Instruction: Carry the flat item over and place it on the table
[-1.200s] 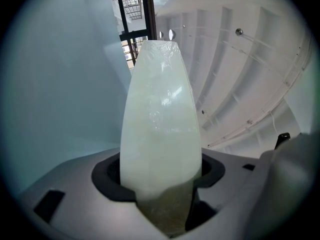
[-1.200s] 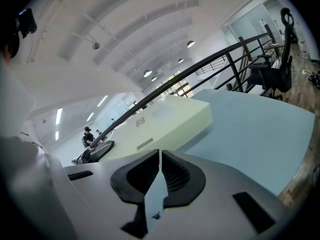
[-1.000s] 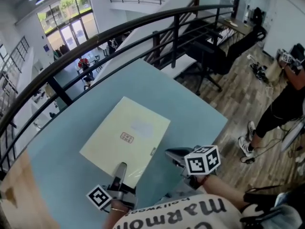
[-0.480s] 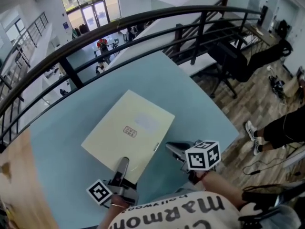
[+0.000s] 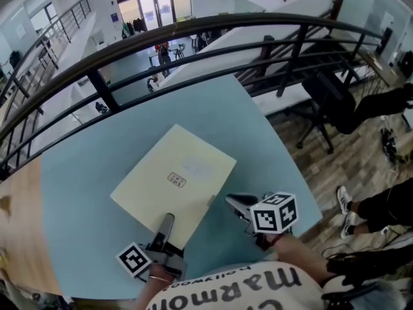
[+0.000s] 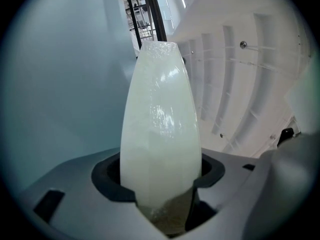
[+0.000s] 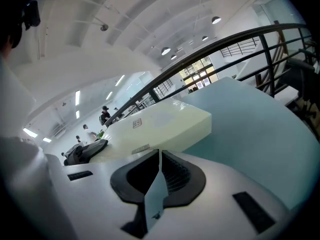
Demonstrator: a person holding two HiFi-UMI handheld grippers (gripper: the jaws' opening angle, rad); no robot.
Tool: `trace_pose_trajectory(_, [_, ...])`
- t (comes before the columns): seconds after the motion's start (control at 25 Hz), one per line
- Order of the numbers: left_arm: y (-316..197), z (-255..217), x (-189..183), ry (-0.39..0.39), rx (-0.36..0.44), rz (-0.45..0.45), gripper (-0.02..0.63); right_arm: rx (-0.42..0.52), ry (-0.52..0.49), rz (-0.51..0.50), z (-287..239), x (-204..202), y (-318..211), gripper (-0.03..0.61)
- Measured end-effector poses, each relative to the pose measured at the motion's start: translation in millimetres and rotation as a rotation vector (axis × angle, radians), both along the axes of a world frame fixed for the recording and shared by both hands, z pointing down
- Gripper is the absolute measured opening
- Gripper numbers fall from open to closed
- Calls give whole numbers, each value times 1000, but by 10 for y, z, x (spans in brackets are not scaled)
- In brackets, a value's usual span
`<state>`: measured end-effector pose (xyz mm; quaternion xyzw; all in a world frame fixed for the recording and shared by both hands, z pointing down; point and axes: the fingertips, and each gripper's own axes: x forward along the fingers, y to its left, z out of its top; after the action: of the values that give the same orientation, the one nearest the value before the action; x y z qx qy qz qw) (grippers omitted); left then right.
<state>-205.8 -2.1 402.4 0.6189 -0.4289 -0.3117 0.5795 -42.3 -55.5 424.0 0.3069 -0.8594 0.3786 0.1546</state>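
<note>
my left hand-held gripper [image 5: 165,227] is clamped on the near edge of the flat item [image 5: 174,183], which is over the blue tabletop [image 5: 84,199]. the right hand-held gripper [image 5: 236,205] is closed and empty just beside it. i judge this the placing step: lower it flat, then let go.

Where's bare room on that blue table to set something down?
Bare: the blue table left of the cream flat item up to the wooden top, and beyond it toward the railing. Crowded: the near edge, with left claw and right claw.
</note>
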Motion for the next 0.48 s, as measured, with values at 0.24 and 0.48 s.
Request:
trace_pose_trajectory(0.24, [-211, 108, 312, 10, 1, -58, 282, -30, -8, -56, 180, 199, -361, 42])
trace_pose_trajectory(0.48, [-337, 211, 627, -1, -16, -80, 282, -20, -33, -100, 180, 374, -590, 41])
